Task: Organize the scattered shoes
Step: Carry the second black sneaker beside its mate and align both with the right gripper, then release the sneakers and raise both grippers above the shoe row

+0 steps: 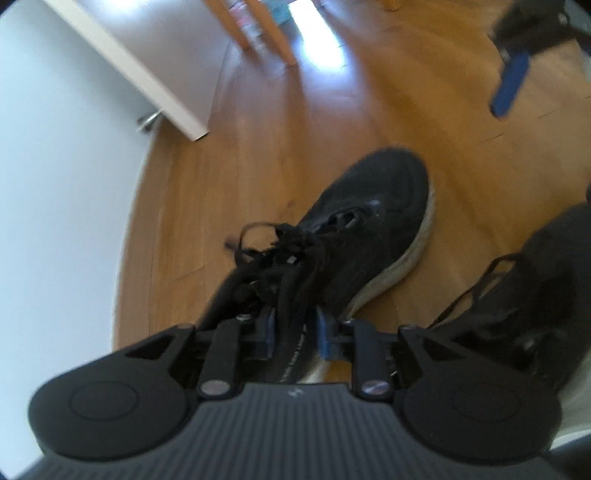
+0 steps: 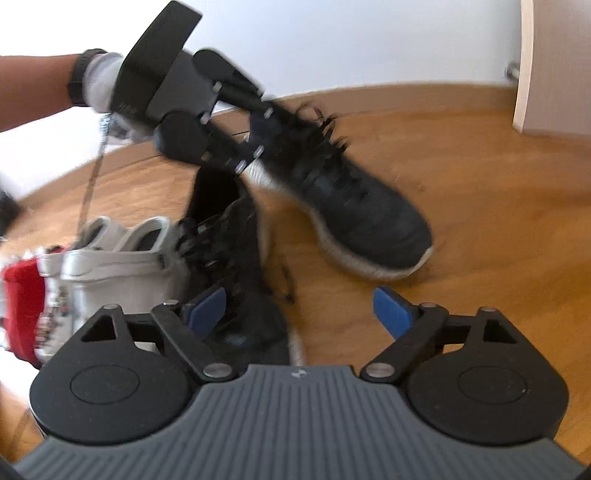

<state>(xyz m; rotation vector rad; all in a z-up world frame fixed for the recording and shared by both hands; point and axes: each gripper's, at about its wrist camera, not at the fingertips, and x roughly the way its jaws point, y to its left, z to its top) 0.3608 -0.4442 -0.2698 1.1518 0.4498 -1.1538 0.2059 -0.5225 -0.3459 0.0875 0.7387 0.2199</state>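
Observation:
My left gripper [image 1: 295,332] is shut on the heel collar of a black sneaker [image 1: 373,218] with a white sole, toe pointing away over the wooden floor. The right wrist view shows this sneaker [image 2: 354,206] held by the left gripper [image 2: 258,129], toe low near the floor. A second black sneaker [image 2: 236,266] lies on the floor beside it; it also shows at the right edge of the left wrist view [image 1: 535,280]. My right gripper [image 2: 299,314] is open and empty above the second sneaker's toe.
A pair of white shoes [image 2: 122,258] and a red item [image 2: 22,310] sit at the left in the right wrist view. A white wall [image 1: 55,184] and a white door edge [image 1: 147,81] border the floor. Wooden chair legs [image 1: 258,33] stand farther off.

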